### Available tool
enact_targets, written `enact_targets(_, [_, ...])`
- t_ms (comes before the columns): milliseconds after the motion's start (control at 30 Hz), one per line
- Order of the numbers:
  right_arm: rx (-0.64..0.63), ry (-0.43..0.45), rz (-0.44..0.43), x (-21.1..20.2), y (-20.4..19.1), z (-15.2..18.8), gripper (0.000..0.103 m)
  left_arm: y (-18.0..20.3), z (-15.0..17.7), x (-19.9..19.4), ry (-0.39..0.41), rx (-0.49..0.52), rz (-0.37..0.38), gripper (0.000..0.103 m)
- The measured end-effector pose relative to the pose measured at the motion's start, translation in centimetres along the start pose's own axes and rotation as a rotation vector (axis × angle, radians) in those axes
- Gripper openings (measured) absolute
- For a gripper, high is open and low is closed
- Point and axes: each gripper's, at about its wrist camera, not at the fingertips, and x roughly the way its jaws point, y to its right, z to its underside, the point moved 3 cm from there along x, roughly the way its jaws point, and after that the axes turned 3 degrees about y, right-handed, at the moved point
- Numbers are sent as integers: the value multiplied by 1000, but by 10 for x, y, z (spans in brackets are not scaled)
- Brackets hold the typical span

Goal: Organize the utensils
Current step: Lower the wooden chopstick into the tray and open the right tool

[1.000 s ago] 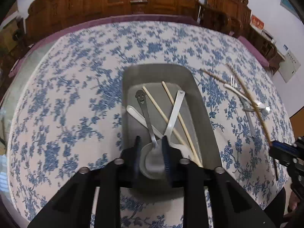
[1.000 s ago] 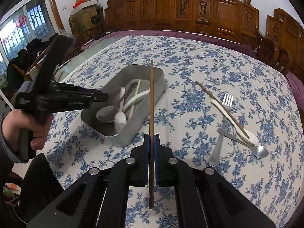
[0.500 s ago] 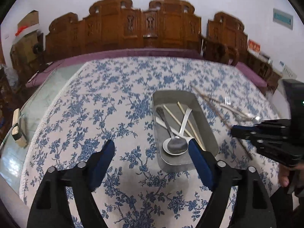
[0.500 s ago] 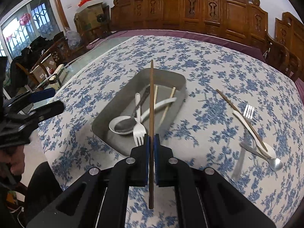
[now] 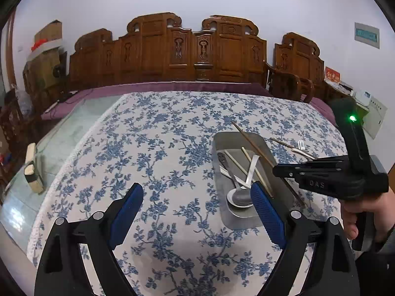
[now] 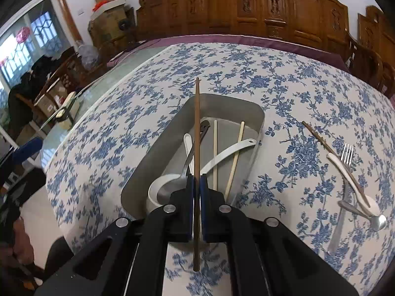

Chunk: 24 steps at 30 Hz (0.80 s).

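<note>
Meanwhile my right gripper point(image 6: 196, 192) pinched a brown chopstick point(image 6: 196, 133) tight, poised lengthwise over the metal tray point(image 6: 140, 170). My left gripper point(image 5: 197, 212) was spreading its jaws with nothing between them, short of the tray on the floral tablecloth point(image 5: 153, 148). Inside the tray lay spoons and two pale chopsticks point(image 6: 215, 153). A fork point(image 6: 342, 192), another chopstick and spoons sat on the cloth to the right.
</note>
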Motion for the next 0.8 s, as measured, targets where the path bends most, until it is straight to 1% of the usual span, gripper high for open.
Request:
enact_targets(167, [58, 24, 17, 12, 6, -8, 6, 2, -2, -5, 20, 32, -13, 85])
enact_targets(233, [64, 38, 32, 16, 8, -11, 6, 4, -1, -6, 21, 32, -3, 85])
enact_targets(333, [60, 30, 40, 22, 8, -12, 6, 6, -2, -7, 24, 40, 0, 85])
enact_targets(500, [51, 16, 21, 27, 3, -7, 7, 9, -2, -7, 26, 49, 3, 85])
enact_targets(800, [9, 37, -28, 13, -9, -1, 8, 15, 0, -7, 18, 64, 1, 85])
